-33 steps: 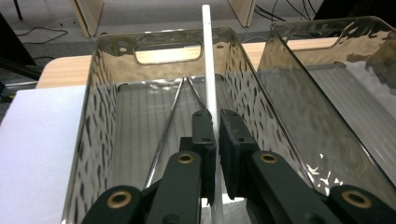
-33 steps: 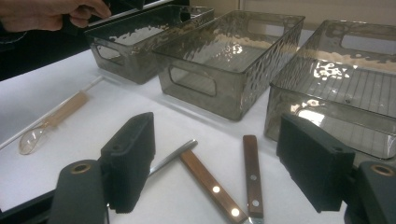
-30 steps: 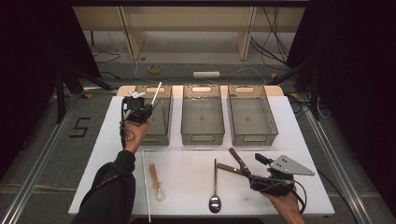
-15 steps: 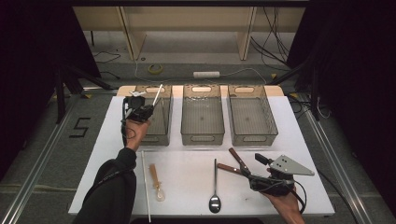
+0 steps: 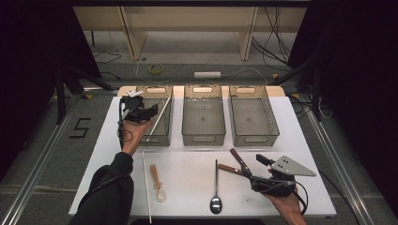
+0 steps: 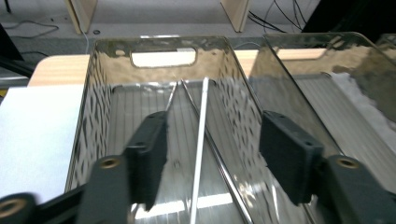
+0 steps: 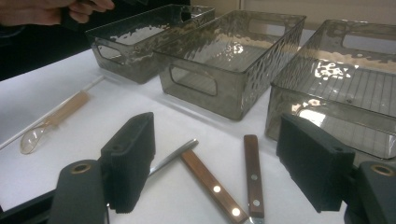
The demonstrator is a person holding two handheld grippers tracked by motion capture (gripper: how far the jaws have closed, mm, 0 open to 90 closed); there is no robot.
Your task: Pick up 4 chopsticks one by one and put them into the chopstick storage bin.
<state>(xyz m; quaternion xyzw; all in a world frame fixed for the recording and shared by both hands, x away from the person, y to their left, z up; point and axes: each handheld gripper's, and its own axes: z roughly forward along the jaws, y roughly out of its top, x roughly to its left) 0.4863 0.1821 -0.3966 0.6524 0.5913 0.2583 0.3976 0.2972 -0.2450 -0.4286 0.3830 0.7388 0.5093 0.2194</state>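
Note:
My left gripper (image 5: 149,112) hovers over the near left part of the left bin (image 5: 162,139). Its jaws have just been opening and now stand open. A thin white stick (image 5: 158,118) lies slanted inside that bin. In the left gripper view the stick (image 6: 200,144) runs between the spread jaws of the left gripper (image 6: 214,151) without touching either pad, with the left bin (image 6: 112,65) below. My right gripper (image 5: 257,171) rests open near the table's front right. Its jaws, in the right gripper view (image 7: 215,158), straddle two wooden-handled utensils (image 7: 210,184) (image 7: 252,172) lying on the table.
The middle bin (image 5: 202,139) and the right bin (image 5: 256,139) stand in a row behind. On the white table lie a metal spoon (image 5: 216,187), a clear plastic spoon with a tan wrap (image 5: 156,180) and a long white stick (image 5: 146,187).
The left gripper's jaws have opened and let go of the white stick, which dropped from sticking up out of the gripper to lying slanted in the left bin. The right gripper has not moved.

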